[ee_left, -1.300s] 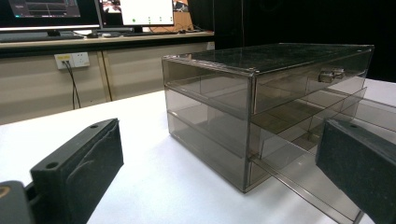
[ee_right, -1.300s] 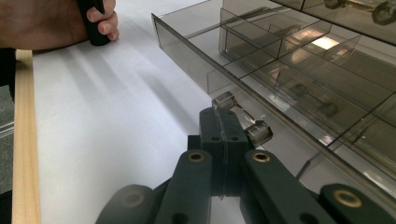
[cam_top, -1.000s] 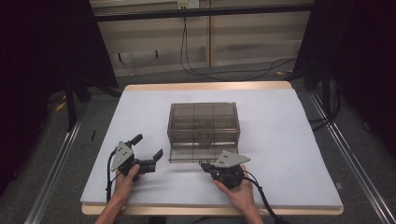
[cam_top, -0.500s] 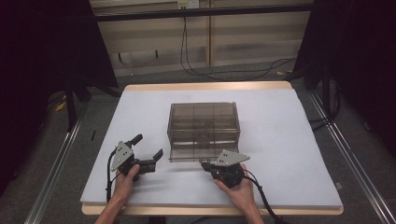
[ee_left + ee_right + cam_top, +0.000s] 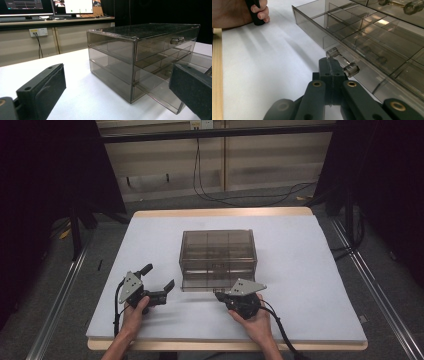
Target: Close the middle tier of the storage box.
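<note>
the right gripper (image 5: 331,65) has its fingers clenched on the handle (image 5: 342,62) of the drawer box (image 5: 218,255), left gripper (image 5: 159,280) beside it with fingers released.

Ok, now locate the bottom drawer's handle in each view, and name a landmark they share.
High view: the bottom drawer's handle sits at the drawer's front edge, at the right gripper tips.
Left gripper view: hidden behind the near right jaw.
Right gripper view: centre, just beyond the shut jaws.
Shared landmark: the smoky clear drawer cabinet.
</note>
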The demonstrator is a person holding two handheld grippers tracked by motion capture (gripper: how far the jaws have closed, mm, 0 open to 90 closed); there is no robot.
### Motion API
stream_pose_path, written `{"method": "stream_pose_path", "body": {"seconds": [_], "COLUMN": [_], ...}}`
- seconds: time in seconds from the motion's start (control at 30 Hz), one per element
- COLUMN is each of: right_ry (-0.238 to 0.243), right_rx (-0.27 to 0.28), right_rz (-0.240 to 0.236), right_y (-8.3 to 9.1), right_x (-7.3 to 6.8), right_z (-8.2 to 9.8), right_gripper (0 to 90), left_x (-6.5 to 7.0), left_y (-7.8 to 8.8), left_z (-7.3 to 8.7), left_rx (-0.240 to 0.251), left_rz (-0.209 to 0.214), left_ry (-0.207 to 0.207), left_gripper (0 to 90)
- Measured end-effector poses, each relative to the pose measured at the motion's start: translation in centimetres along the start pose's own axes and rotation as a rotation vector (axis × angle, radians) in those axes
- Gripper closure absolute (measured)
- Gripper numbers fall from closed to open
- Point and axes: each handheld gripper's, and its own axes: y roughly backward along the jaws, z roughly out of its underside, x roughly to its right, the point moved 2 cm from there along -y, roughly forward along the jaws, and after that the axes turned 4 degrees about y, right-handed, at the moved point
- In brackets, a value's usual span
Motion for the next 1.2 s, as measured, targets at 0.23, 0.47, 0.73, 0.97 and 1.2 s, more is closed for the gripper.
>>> {"method": "stream_pose_path", "body": {"seconds": [0.23, 0.47, 0.73, 0.97, 1.2], "right_ry": [0.003, -0.006, -0.012, -0.014, -0.024], "right_rx": [0.003, 0.016, 0.023, 0.024, 0.032], "right_rz": [-0.001, 0.0, 0.006, 0.009, 0.016], "right_y": [-0.11, -0.16, -0.35, -0.36, -0.48], "right_x": [0.18, 0.28, 0.46, 0.54, 0.62], "right_z": [-0.07, -0.1, -0.22, -0.22, -0.25], "right_gripper": [90.0, 90.0, 90.0, 90.0, 90.0], "left_x": [0.02, 0.03, 0.03, 0.02, -0.01], "left_y": [-0.01, -0.01, -0.01, -0.01, 0.0], "left_z": [0.0, 0.0, 0.0, 0.0, 0.0], "left_rx": [0.001, 0.0, 0.001, 0.001, 0.0], "left_rz": [0.001, 0.002, 0.002, 0.001, -0.001], "left_ry": [0.002, 0.001, 0.002, 0.001, 0.0], "left_gripper": [0.8, 0.8, 0.8, 0.8, 0.8]}}
